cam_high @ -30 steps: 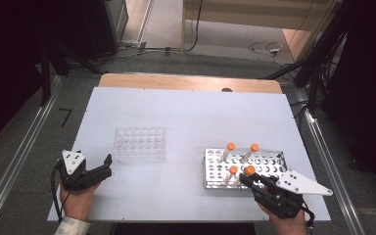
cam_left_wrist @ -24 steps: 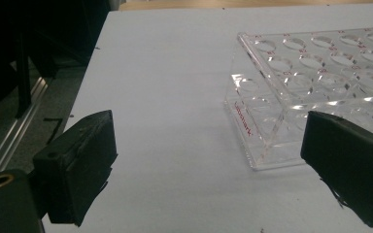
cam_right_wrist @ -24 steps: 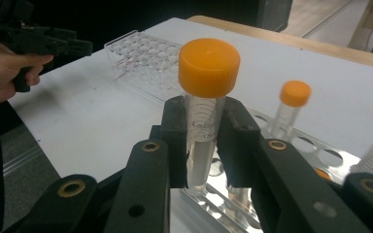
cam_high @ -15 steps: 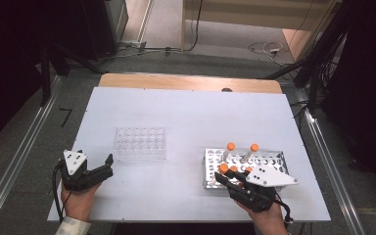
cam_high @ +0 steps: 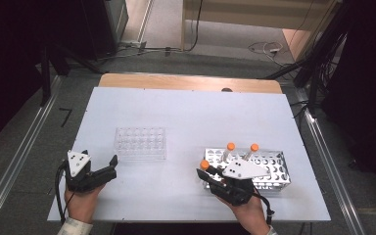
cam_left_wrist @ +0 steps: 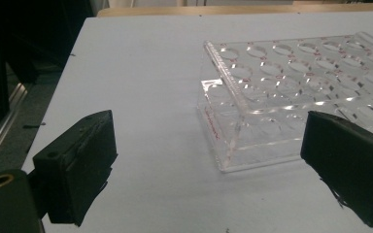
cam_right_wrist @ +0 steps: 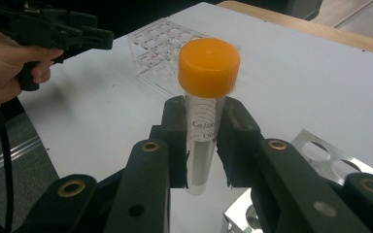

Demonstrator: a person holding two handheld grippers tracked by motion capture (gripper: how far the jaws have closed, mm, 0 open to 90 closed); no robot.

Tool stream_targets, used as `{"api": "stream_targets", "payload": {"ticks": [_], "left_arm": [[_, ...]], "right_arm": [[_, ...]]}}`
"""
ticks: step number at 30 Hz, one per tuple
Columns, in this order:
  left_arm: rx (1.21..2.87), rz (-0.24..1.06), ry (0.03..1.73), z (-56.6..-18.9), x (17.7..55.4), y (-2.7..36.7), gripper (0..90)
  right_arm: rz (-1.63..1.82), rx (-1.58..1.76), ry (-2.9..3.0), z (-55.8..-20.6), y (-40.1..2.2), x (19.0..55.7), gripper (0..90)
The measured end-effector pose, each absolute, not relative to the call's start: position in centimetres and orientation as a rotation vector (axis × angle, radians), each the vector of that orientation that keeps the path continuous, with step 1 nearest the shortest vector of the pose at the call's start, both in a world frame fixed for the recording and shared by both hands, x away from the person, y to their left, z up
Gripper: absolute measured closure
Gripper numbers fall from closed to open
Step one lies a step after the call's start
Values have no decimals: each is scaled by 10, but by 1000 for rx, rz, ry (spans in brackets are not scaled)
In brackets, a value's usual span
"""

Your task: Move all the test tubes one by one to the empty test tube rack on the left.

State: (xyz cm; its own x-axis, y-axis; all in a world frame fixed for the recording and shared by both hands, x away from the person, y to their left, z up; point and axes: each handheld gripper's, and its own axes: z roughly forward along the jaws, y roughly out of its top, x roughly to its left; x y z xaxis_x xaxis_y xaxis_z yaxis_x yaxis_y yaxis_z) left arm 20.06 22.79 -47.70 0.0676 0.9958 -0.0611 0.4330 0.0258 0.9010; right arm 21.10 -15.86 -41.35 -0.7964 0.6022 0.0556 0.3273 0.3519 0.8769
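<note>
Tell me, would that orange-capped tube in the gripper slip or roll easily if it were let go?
Probably yes. The tube is smooth, clear and round, so laid on the table it would likely roll. The right gripper pinches it only below the orange cap, so it could slide in a looser grip. It looks empty, so probably light.

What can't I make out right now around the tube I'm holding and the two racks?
- Tube: lower end hidden behind the right gripper in the right gripper view; printed label partly covered.
- Metal rack: near-left part hidden under that gripper in the high view.
- Clear rack: right side cut off by the edge in the left gripper view.
</note>
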Motion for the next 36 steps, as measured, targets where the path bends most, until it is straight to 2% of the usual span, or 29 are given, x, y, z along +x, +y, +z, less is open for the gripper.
{"api": "stream_targets", "payload": {"ticks": [17,23,36], "left_arm": [[1528,783,1349,-458,197,207,76],[1579,765,1286,-449,200,192,81],[1610,625,1111,-433,206,155,181]], "right_arm": [[1385,809,2369,-421,-109,229,726],[1364,786,2387,-425,-93,235,726],[1327,781,2413,-434,-75,245,726]]}}
